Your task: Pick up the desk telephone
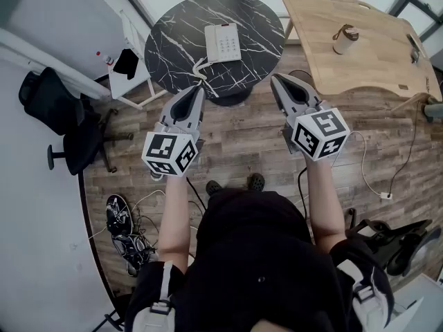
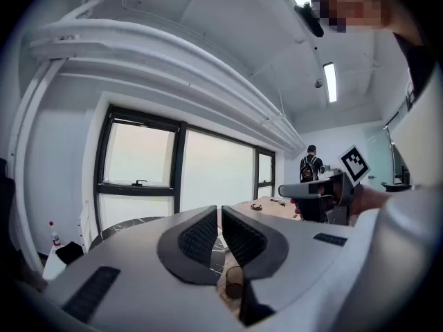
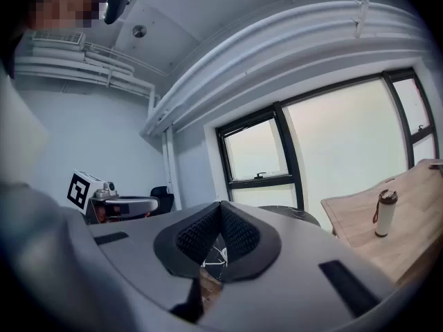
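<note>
Both sets of jaws are pressed together, nothing in them. The left hand-held gripper (image 1: 199, 88) and right hand-held gripper (image 1: 275, 79) hang over the wood floor (image 1: 242, 137) by the near edge of the round black marble desk (image 1: 173, 40). The white telephone (image 1: 222, 43) sits on that desk, clear of both. A bottle (image 1: 344, 39) stands on the wooden desk (image 1: 381, 61) beside it.

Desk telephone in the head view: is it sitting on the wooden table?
No, the desk telephone lies on the round black marble table, which stands beside the wooden table.
</note>
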Demonstrator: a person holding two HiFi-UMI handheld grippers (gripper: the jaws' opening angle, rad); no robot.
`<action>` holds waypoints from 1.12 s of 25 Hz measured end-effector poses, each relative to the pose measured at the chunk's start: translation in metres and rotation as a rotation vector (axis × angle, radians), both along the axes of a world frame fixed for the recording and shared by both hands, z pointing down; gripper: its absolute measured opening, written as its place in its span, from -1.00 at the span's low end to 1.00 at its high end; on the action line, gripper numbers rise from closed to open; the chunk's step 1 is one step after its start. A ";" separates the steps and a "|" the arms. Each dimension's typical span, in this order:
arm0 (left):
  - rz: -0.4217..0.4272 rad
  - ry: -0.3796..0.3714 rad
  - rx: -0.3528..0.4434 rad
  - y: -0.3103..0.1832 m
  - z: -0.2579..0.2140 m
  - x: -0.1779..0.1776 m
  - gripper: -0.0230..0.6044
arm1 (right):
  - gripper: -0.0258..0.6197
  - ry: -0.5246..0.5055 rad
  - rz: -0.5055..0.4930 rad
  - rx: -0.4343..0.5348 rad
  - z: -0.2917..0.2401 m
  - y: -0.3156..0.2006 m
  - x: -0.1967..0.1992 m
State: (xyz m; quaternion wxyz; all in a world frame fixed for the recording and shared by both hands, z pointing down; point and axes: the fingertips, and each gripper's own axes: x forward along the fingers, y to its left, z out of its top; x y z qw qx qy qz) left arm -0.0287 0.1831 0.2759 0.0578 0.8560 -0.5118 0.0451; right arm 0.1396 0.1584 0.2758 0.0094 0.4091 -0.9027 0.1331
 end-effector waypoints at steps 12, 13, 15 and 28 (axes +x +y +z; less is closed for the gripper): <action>0.008 -0.006 0.002 0.013 -0.001 0.019 -0.83 | -0.83 -0.003 -0.019 0.014 -0.001 0.017 0.017; 0.010 -0.008 0.003 0.014 -0.001 0.021 -0.83 | -0.83 -0.010 -0.029 0.015 -0.002 0.019 0.017; 0.013 -0.012 0.001 0.016 -0.001 0.024 -0.83 | -0.83 -0.009 -0.040 0.012 0.000 0.021 0.016; 0.025 -0.006 -0.041 0.012 0.020 0.021 -0.83 | -0.82 0.011 -0.040 -0.069 0.028 0.021 0.011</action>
